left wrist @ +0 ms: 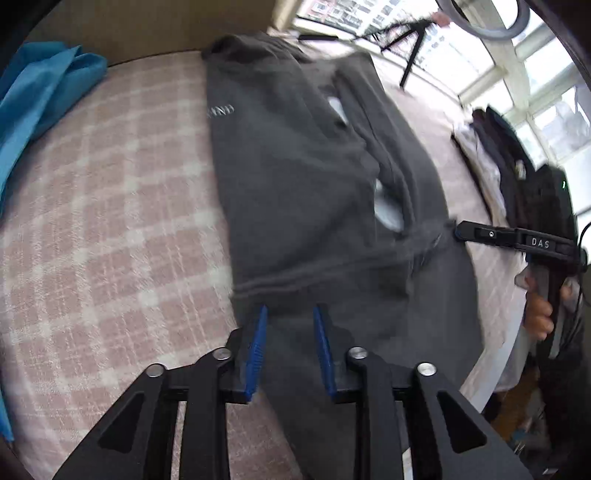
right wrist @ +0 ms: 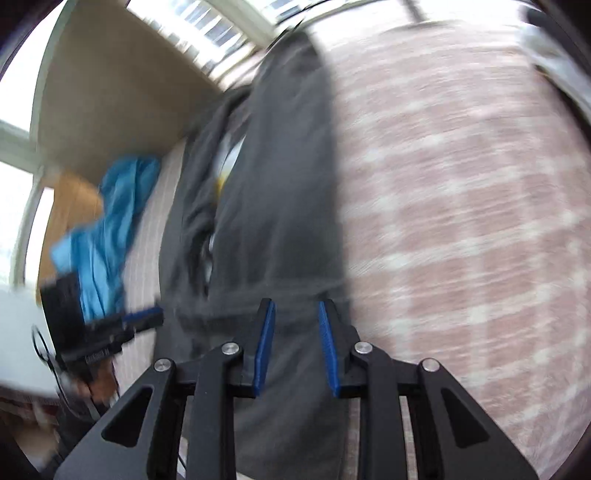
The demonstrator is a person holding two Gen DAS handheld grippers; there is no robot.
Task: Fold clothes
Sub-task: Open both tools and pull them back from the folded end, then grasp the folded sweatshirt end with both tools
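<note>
A dark grey sweatshirt lies partly folded on a pink checked bedsheet; pale lettering shows on its chest. It also shows in the right wrist view, blurred by motion. My left gripper is open, its blue pads either side of the garment's near hem. My right gripper is open over the grey cloth in its own view. In the left wrist view the right gripper reaches in from the right, its tip at the garment's edge. The left gripper appears blurred in the right wrist view.
A blue cloth lies bunched at the far left of the bed, also in the right wrist view. A stack of dark and white clothes sits at the right. A tan headboard and windows lie beyond.
</note>
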